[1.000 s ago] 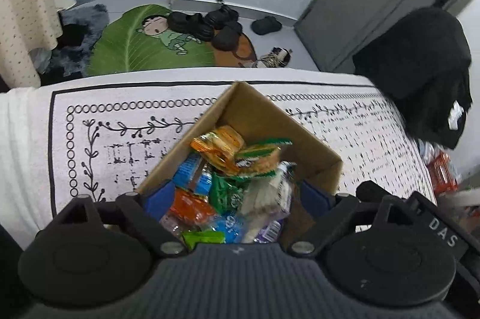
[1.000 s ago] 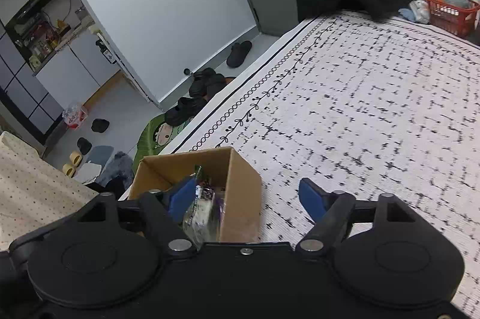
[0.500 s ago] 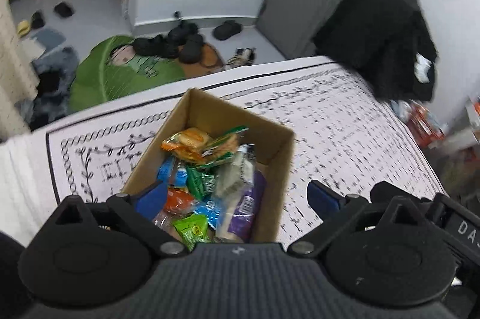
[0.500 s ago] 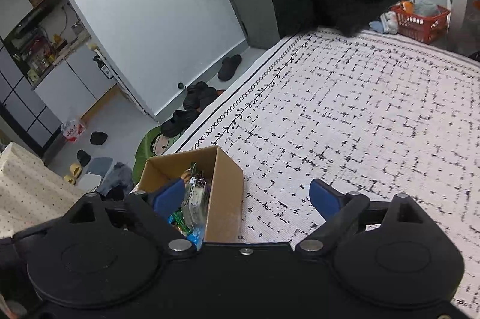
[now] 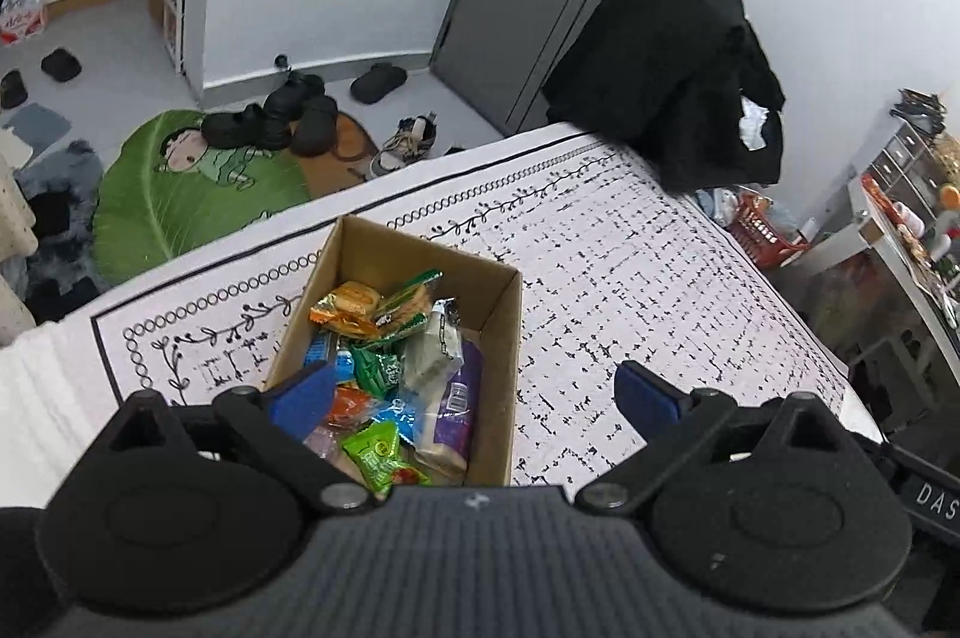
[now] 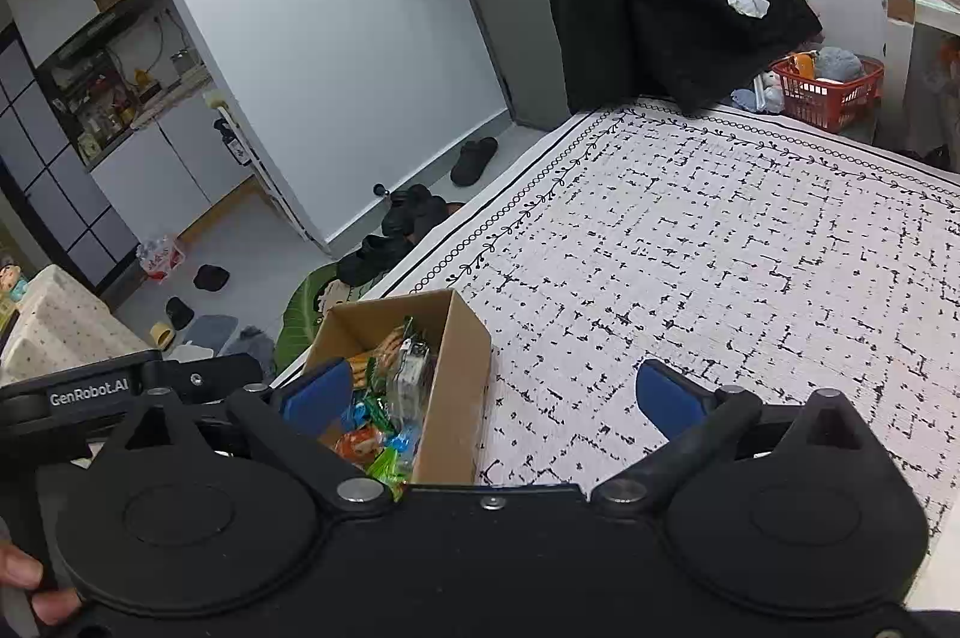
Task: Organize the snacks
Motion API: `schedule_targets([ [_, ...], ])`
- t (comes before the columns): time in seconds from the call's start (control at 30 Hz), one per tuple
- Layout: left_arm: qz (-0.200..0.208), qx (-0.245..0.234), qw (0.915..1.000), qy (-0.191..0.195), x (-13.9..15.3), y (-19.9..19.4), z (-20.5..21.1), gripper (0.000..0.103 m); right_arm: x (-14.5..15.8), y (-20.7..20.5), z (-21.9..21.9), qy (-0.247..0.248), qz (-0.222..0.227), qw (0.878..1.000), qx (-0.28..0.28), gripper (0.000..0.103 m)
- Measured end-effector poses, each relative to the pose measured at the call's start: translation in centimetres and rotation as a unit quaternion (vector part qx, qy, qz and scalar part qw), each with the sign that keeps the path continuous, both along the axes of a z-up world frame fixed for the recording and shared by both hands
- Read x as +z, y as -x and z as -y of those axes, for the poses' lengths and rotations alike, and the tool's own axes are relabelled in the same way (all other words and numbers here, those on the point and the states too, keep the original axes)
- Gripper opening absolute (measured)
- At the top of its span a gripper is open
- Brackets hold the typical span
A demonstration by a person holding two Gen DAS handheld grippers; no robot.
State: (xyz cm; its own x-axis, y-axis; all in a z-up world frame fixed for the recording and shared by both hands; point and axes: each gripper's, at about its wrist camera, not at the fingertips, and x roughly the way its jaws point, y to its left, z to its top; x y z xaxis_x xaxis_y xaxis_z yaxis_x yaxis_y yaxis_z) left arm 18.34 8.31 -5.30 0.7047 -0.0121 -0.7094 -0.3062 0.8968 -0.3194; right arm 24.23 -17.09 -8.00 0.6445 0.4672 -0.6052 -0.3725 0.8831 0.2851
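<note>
- Above the patterned bedspread (image 5: 630, 278), the left gripper (image 5: 474, 392) hangs with its blue pads spread wide and nothing between them; the frames show its jaws have just been opening.
- The right gripper (image 6: 495, 392) is likewise wide apart and empty, its jaws having just been opening too.
- Just below and ahead of both sits the cardboard box (image 5: 504, 338), upright on the bedspread near its bordered edge, open-topped.
- Inside lie the snacks (image 5: 390, 368): an orange packet, green ones, a blue one, a purple one and a clear-wrapped pale bar, all loosely piled.
- No loose snack shows on the cloth around the box, so the gathering step looks finished, or very nearly.
- Any next move would call for a check of the bedspread for stray packets, or else a two-sided grasp on the box walls to shift it.
- Writing: "GenRobot.AI" on the left tool as seen from the right wrist, and "DAS" on the tool at the left view's edge; packet print is too small to read.
- Beyond lie a green leaf-shaped mat (image 5: 180, 194) and dark shoes on the floor.
</note>
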Motion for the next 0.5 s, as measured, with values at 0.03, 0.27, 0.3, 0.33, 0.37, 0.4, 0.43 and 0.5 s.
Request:
schedule_targets([
  [0.03,0.002,-0.005,1.0000,-0.006,0.3,0.3,0.2,0.099,0.1,0.2,0.3,-0.001,0.001,1.000,0.000,0.102],
  [0.27,0.010,-0.043,0.9982,-0.041,2.1,2.4,2.2,0.099,1.0,1.7,2.3,-0.016,0.005,1.000,0.007,0.102],
  [0.3,0.010,-0.047,0.9978,-0.045,2.3,2.8,2.5,0.099,1.2,1.9,2.7,-0.017,0.007,1.000,0.009,0.103],
  [0.33,0.011,-0.050,0.9977,-0.044,2.4,3.1,2.7,0.099,1.4,2.2,2.9,-0.015,0.011,1.000,0.009,0.103],
  [0.37,0.010,-0.052,0.9977,-0.042,2.5,3.3,3.0,0.099,1.5,2.4,3.2,-0.011,0.015,1.000,0.006,0.103],
  [0.4,0.010,-0.055,0.9976,-0.041,2.6,3.6,3.3,0.099,1.6,2.7,3.5,-0.009,0.016,1.000,0.005,0.103],
  [0.43,0.011,-0.059,0.9971,-0.046,2.8,3.8,3.7,0.099,1.7,2.9,3.7,-0.009,0.016,1.000,0.006,0.103],
  [0.5,0.013,-0.066,0.9960,-0.059,3.2,4.2,4.5,0.100,1.8,3.2,4.4,-0.010,0.015,1.000,0.009,0.103],
])
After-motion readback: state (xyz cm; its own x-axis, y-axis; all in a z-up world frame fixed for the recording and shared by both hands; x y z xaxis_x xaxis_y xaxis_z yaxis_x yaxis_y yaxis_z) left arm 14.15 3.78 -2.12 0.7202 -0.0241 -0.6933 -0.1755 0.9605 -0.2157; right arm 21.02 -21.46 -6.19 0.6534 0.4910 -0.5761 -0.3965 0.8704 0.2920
